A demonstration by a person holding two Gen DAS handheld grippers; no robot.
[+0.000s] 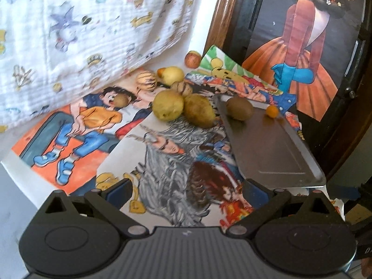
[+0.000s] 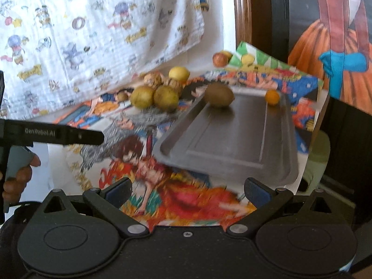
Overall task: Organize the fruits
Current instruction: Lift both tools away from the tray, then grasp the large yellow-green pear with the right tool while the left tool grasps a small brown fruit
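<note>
Closest to me, both of my grippers sit low in their own views with jaws spread wide and nothing between them: the left gripper (image 1: 187, 191) hangs over the drawings, the right gripper (image 2: 187, 191) over a blurred red-and-orange picture. At the left edge of the right wrist view I see the left tool from the side, with a hand (image 2: 19, 174) wrapped around its grip; most of that hand is cut off by the frame. Just beyond my fingers lies a grey metal tray (image 1: 276, 148), its near end overhanging the papers. On its far end rest a kiwi (image 1: 240, 108) and a small orange fruit (image 1: 272, 111), well apart from each other. Beside the tray's far left corner, two yellow-green pears (image 1: 167, 105) touch each other on the paper. Behind them are two striped round fruits (image 1: 146, 80), partly hidden, a yellow fruit (image 1: 173, 74), and off to the left a small brown one (image 1: 121, 100) I cannot identify. Farther back a reddish apple (image 1: 192, 58) lies by the wall. The table (image 1: 21, 181) is white and covered with colourful cartoon drawings (image 1: 76, 137). A printed white cloth (image 1: 81, 30) hangs behind on the left, and a dark wood-framed panel with a painted figure in an orange skirt (image 1: 300, 53) stands on the right.
</note>
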